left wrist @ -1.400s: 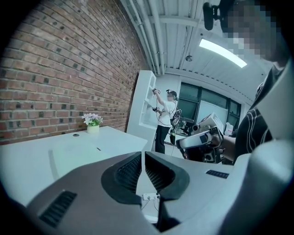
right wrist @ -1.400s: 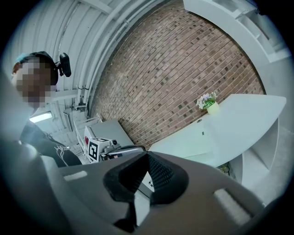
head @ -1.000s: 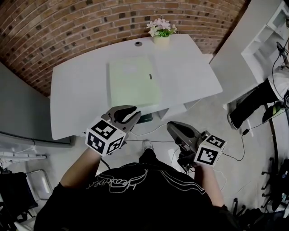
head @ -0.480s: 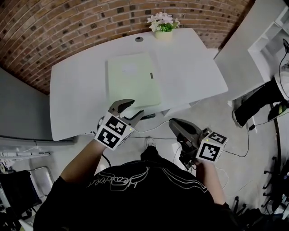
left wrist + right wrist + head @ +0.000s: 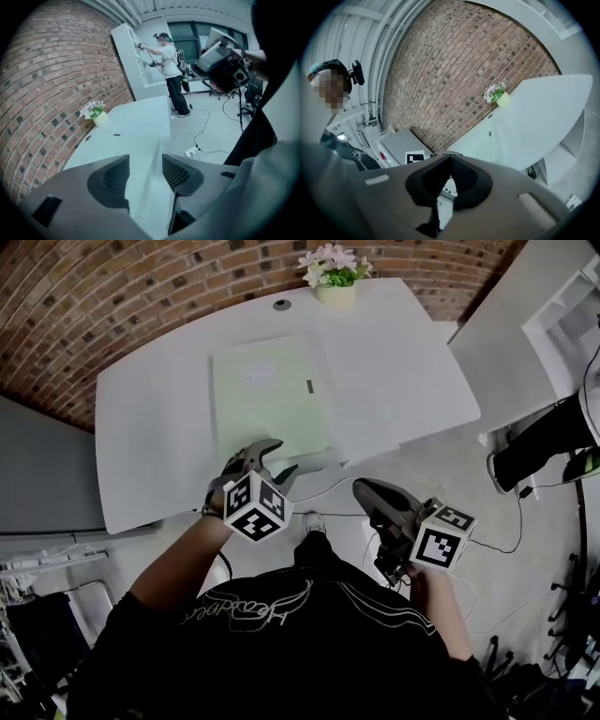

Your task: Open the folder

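A pale green folder (image 5: 272, 399) lies shut and flat on the white table (image 5: 150, 437), with a small dark label (image 5: 308, 386) near its right edge. My left gripper (image 5: 270, 461) hovers at the folder's near edge. Its jaws have just been opening and now stand open, with nothing gripped. In the left gripper view the folder (image 5: 123, 140) and the table's edge show in the gap of the left gripper (image 5: 146, 169). My right gripper (image 5: 364, 491) is shut and hangs over the floor, in front of the table. Its pads meet in the right gripper view (image 5: 450, 160).
A flower pot (image 5: 331, 276) and a round cable hole (image 5: 281, 305) sit at the table's far edge by the brick wall. White shelving (image 5: 534, 324) stands to the right, with cables (image 5: 511, 526) on the floor. A person (image 5: 168, 70) stands at shelves farther off.
My left gripper has sunk and moved forward to the folder's near edge, rolled, and opened its jaws. My right gripper has drifted slightly lower and stays shut.
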A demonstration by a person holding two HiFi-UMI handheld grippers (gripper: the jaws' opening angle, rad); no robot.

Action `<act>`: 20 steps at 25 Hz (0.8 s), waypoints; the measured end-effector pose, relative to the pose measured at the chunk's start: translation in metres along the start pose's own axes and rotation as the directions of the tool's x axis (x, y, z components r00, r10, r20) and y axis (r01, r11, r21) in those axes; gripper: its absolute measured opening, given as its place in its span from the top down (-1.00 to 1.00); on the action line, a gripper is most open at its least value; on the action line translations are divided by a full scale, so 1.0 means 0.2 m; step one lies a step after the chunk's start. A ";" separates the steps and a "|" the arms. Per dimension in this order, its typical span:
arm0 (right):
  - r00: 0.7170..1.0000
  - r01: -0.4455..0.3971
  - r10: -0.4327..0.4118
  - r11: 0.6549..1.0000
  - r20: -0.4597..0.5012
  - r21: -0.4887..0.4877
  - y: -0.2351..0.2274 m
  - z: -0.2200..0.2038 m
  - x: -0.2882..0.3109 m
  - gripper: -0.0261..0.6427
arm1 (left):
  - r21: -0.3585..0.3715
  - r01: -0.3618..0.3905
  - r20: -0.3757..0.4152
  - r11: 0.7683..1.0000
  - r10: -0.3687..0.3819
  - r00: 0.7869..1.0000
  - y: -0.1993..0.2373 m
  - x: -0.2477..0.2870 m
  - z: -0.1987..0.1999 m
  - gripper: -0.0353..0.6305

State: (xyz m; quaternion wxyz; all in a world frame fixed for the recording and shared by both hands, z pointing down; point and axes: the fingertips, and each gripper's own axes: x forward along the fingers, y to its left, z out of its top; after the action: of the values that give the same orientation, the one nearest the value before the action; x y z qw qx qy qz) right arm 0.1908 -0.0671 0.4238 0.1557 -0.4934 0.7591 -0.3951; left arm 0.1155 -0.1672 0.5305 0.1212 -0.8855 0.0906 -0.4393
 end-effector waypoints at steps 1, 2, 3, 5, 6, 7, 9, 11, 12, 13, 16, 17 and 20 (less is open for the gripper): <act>1.000 0.002 -0.002 1.000 -0.002 0.005 -0.01 0.00 0.00 0.91 | 0.034 -0.007 -0.015 0.999 0.008 1.000 -0.01 0.02 -0.01 0.30; 1.000 0.003 -0.003 1.000 -0.003 0.010 -0.02 0.00 0.00 0.91 | 0.058 -0.012 -0.027 0.998 0.013 1.000 -0.01 0.03 -0.02 0.30; 1.000 0.004 -0.004 1.000 -0.004 0.015 -0.03 -0.01 0.00 0.91 | 0.071 -0.014 -0.036 0.997 0.016 0.999 -0.01 0.04 -0.02 0.30; 1.000 0.003 -0.003 1.000 -0.007 0.022 -0.04 -0.01 0.00 0.91 | 0.081 -0.014 -0.055 0.997 0.018 0.998 -0.01 0.08 -0.04 0.30; 1.000 0.002 -0.002 1.000 -0.009 0.024 -0.05 -0.01 0.00 0.91 | 0.087 -0.015 -0.066 0.996 0.020 0.998 -0.01 0.09 -0.05 0.30; 1.000 0.002 -0.002 1.000 -0.011 0.026 -0.06 -0.01 0.00 0.91 | 0.096 -0.018 -0.078 0.995 0.025 0.997 -0.01 0.11 -0.06 0.30; 1.000 0.004 -0.003 0.999 -0.013 0.032 -0.07 -0.01 0.00 0.91 | 0.112 -0.031 -0.093 0.993 0.041 0.995 0.00 0.14 -0.08 0.30; 1.000 0.007 -0.007 0.999 -0.013 0.039 -0.09 -0.02 0.00 0.91 | 0.112 -0.046 -0.100 0.993 0.057 0.993 0.02 0.16 -0.09 0.30; 1.000 0.008 -0.008 0.999 -0.013 0.043 -0.10 -0.02 0.01 0.91 | 0.106 -0.051 -0.102 0.993 0.062 0.993 0.03 0.16 -0.09 0.30; 1.000 0.009 -0.008 0.999 -0.012 0.046 -0.10 -0.02 0.01 0.91 | 0.098 -0.053 -0.103 0.994 0.063 0.993 0.04 0.17 -0.09 0.31; 1.000 0.008 -0.008 0.999 -0.015 0.051 -0.12 -0.03 0.01 0.91 | 0.069 -0.048 -0.109 0.996 0.056 0.993 0.05 0.17 -0.10 0.31; 1.000 0.007 -0.006 0.999 -0.018 0.049 -0.12 -0.04 0.01 0.91 | 0.059 -0.045 -0.112 0.997 0.051 0.992 0.05 0.17 -0.10 0.31; 1.000 0.002 -0.001 0.999 -0.020 0.046 -0.12 -0.04 0.01 0.91 | 0.043 -0.041 -0.116 0.998 0.046 0.992 0.06 0.17 -0.10 0.32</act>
State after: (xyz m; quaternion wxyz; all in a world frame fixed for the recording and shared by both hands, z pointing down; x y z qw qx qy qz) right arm 0.2000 -0.0711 0.4472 0.1589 -0.4863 0.7510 -0.4174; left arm 0.1187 -0.1906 0.5646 0.1429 -0.8535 0.1079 -0.4894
